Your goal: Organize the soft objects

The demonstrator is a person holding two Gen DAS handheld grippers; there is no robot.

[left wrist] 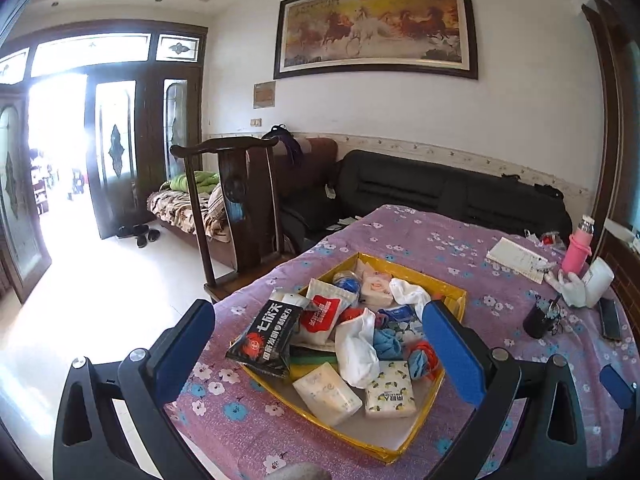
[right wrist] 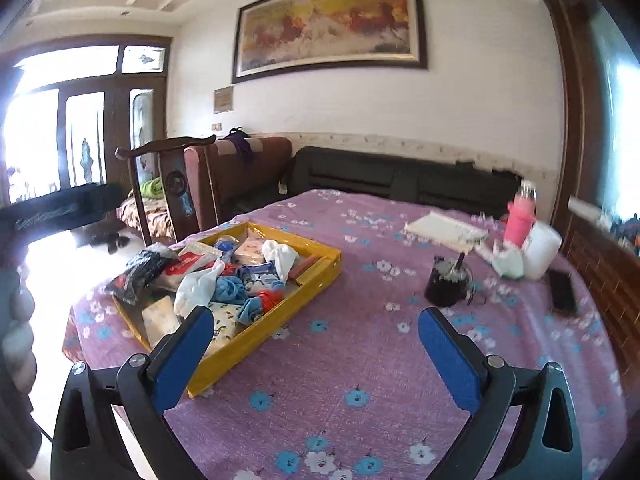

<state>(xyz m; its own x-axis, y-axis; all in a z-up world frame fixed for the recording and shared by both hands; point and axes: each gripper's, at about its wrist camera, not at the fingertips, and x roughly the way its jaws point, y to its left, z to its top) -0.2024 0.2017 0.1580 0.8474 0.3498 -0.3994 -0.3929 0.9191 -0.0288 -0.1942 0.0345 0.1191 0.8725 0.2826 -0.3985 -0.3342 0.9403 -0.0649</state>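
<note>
Through the left wrist view, we are holding the left gripper [left wrist: 320, 344] spread and empty over the yellow tray [left wrist: 454, 294], heaped with soft packets. Through the right, the right gripper [right wrist: 316, 344] is gaping over bare tablecloth [right wrist: 360, 360], tray far-left.

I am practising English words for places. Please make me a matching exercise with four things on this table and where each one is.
Things:
1. black packet
2. lemon-print tissue pack
3. pink bottle
4. black phone

Places:
a. flat on the cloth at the table's right edge
b. standing at the far right, outside the tray
c. lying over the left rim of the yellow tray
d. inside the tray, at its near end

Pairs: 1-c, 2-d, 3-b, 4-a
</note>
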